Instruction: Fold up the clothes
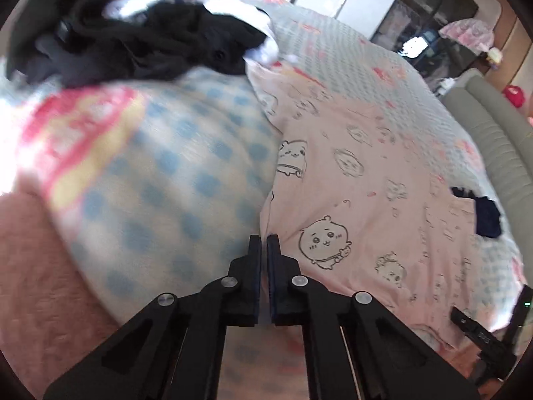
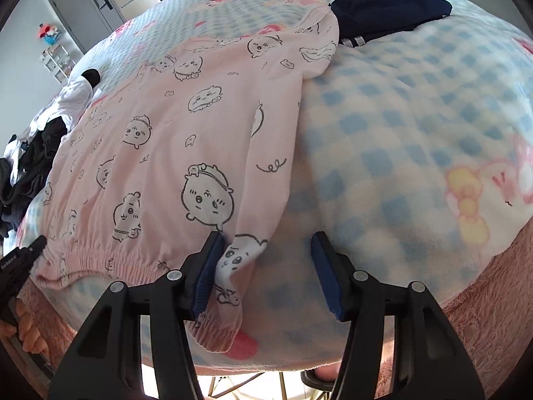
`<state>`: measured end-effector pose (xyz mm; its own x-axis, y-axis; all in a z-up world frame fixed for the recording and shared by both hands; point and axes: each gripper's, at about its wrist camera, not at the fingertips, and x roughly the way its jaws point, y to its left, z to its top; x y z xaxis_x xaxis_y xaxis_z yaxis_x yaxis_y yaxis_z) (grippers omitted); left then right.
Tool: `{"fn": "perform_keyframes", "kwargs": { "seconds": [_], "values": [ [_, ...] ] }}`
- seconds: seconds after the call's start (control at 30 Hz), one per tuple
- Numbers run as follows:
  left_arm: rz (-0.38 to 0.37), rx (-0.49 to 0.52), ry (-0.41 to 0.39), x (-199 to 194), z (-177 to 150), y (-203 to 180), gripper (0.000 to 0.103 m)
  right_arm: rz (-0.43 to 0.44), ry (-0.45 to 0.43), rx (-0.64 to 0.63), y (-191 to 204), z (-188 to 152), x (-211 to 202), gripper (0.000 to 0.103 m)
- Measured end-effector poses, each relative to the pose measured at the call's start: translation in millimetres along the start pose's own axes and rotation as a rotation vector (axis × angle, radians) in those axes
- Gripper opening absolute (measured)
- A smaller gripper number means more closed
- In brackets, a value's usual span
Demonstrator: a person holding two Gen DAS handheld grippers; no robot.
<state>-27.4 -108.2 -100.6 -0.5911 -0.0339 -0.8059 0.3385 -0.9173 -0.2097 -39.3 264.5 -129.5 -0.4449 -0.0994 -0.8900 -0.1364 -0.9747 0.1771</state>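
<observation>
One pink garment [image 2: 186, 133] lies spread flat on the checked blanket [image 2: 416, 140], which serves as the landmark throughout. It is pale pink, printed all over with black-outlined cartoon animal faces, and carries a gathered, ribbed hem [image 2: 110, 263] along the blanket's near edge. A long sleeve or leg runs down the garment's right side to a ribbed cuff [image 2: 213, 333], which hangs near the blanket's front edge. The fabric lies mostly smooth, with soft creases.

The left gripper [image 1: 264, 238] has its jaws pressed together at the garment's edge where pink cloth meets the blanket; a sliver of pale fabric appears to sit between the pads, though whether it is truly pinched cannot be confirmed. The right gripper [image 2: 266, 240] stands spread, its jaws wide apart; the left pad touches the sleeve's printed fold and the right pad is over bare blanket, so nothing is clamped.

A dark navy item [image 2: 389, 6] rests on the blanket at the garment's far end, its shape unclear. A heap of black and white clothes [image 1: 140, 40] sits on the blanket's far side, blurred in the left wrist view. The blanket itself is smeared by motion there. In the right wrist view a hand [image 2: 28, 330] holding the other tool is cut off at the lower left border.
</observation>
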Motion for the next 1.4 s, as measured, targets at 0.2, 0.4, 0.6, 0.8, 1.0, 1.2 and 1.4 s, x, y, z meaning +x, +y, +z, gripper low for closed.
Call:
{"fn": "perform_keyframes", "kwargs": {
  "seconds": [0.2, 0.4, 0.6, 0.8, 1.0, 1.2, 1.4],
  "values": [
    [-0.013, -0.064, 0.032, -17, 9, 16, 0.004, -0.058, -0.017, -0.031, -2, 3, -14, 0.056],
    [-0.345, -0.144, 0.219, 16, 0, 13, 0.036, 0.164, 0.011, 0.024, 0, 6, -14, 0.058],
    [-0.287, -0.07, 0.28, 16, -31, 1, 0.036, 0.183, 0.09, 0.041, 3, -24, -1, 0.058],
    [-0.332, -0.15, 0.235, 3, -35, 14, 0.034, 0.274, 0.035, 0.051, 0, -17, -9, 0.042],
    [-0.385, -0.208, 0.328, 27, -39, 20, 0.043, 0.35, 0.118, 0.086, 1, -17, 17, 0.048],
    [-0.395, -0.114, 0.222, 5, -37, 3, 0.016, 0.412, 0.09, 0.075, -3, -18, 3, 0.017],
    [-0.406, -0.055, 0.22, -19, -33, -2, 0.015, 0.42, 0.014, 0.046, -5, -21, -34, 0.01]
  ]
}}
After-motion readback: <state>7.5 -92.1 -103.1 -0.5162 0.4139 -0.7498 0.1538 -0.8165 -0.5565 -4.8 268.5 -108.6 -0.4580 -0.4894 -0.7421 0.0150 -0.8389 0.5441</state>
